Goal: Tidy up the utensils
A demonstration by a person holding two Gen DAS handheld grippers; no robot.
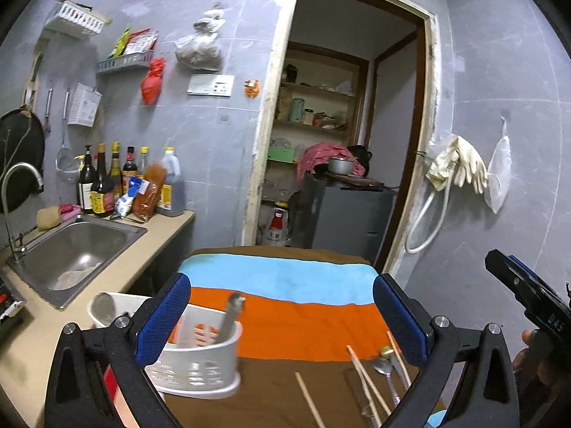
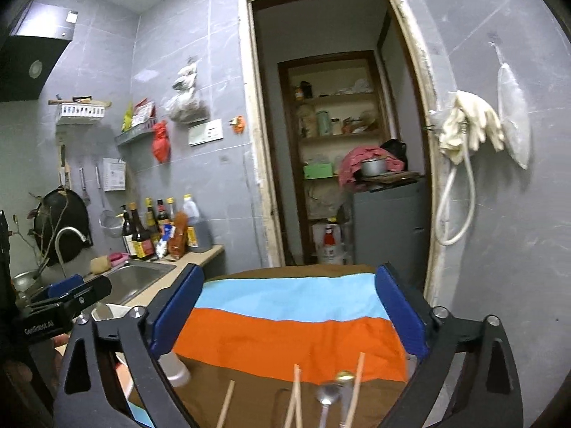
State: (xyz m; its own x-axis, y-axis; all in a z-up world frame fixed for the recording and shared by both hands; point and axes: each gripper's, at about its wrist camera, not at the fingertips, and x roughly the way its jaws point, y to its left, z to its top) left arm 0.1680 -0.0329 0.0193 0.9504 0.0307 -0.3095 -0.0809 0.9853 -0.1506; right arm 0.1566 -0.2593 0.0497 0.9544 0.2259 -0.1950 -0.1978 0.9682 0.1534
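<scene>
A white slotted utensil holder point(image 1: 200, 356) stands on the striped cloth point(image 1: 285, 278) at the lower left of the left wrist view, with a metal utensil handle point(image 1: 232, 315) sticking out of it. Several wooden chopsticks point(image 1: 367, 381), a metal spoon point(image 1: 383, 367) and a gold-capped utensil point(image 1: 385, 351) lie loose on the brown stripe. My left gripper point(image 1: 282, 317) is open above the cloth with nothing between its pads. My right gripper point(image 2: 289, 314) is open too and holds nothing. Just below it lie the chopsticks point(image 2: 296, 392) and spoon point(image 2: 326, 396). The holder's rim point(image 2: 175, 367) shows blurred at its left finger.
A steel sink point(image 1: 78, 249) with a faucet point(image 1: 18, 185) is set in the counter on the left, and sauce bottles point(image 1: 117, 178) stand behind it. A white bowl point(image 1: 107, 306) sits by the holder. Beyond the table an open doorway shows a grey cabinet point(image 1: 342, 210) and shelves.
</scene>
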